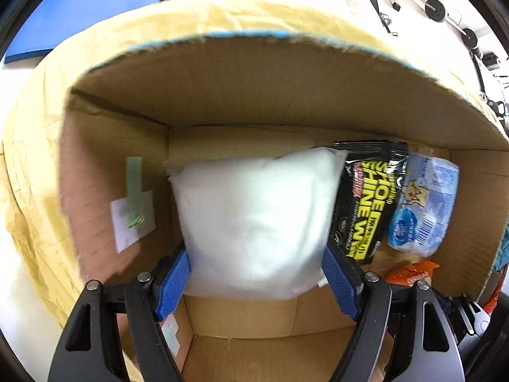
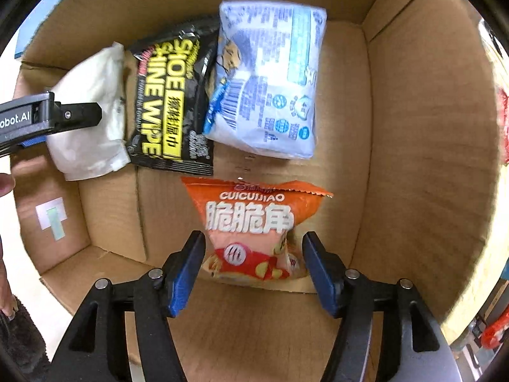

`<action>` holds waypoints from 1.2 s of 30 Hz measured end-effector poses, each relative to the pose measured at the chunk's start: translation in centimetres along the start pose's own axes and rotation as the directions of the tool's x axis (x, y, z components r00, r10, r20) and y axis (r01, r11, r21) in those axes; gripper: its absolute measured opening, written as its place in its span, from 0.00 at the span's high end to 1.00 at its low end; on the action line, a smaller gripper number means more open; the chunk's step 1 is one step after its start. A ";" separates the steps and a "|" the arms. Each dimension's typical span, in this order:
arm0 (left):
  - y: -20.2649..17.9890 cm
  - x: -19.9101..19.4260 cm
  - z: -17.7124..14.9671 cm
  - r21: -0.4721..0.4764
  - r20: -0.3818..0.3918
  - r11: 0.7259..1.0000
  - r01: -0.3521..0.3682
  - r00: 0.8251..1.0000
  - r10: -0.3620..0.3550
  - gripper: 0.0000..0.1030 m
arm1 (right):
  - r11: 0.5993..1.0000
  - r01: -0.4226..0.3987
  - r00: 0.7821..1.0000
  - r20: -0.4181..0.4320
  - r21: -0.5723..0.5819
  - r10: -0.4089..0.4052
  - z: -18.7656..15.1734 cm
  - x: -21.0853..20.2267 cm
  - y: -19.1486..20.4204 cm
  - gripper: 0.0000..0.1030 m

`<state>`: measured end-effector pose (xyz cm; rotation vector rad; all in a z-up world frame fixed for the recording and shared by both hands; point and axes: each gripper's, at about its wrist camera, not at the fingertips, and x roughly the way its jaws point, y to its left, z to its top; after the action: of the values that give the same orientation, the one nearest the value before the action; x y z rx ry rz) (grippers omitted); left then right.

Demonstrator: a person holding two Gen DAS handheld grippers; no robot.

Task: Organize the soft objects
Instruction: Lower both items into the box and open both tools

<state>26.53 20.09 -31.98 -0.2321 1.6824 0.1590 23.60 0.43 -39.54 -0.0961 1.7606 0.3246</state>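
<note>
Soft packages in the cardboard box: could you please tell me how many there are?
4: the white pillow pack at far left, the black shoe-wipe pack beside it, the blue tissue pack next along, and the orange snack bag nearest the right gripper. Others may be hidden.

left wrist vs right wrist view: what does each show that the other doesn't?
Left wrist only: the yellow cloth around the box, the blue mat, and both left fingers flanking the white pillow.
Right wrist only: the orange snack bag's full front between the right gripper's spread fingers.
Both: cardboard box, pillow, black wipes pack, blue packet.
</note>
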 end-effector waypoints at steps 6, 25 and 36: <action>0.7 -3.2 -2.2 -0.010 0.063 1.000 0.015 0.998 -0.015 0.25 | 1.000 0.013 0.999 0.051 -0.013 -0.012 -1.9 -2.8 0.4 0.32; 2.5 -7.3 -9.5 -0.091 0.236 0.994 0.061 0.971 -0.038 0.02 | 0.995 0.097 0.977 0.195 -0.025 -0.091 -2.7 -7.3 0.2 0.03; 1.1 -10.2 -13.5 -0.076 0.345 0.997 0.007 0.938 0.020 0.02 | 0.993 0.105 0.957 0.278 -0.047 -0.087 -5.2 -10.6 0.6 0.01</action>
<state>14.42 18.57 -20.23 -0.2413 1.3278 0.2545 20.88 -1.59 -28.26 -0.1721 1.4648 0.3061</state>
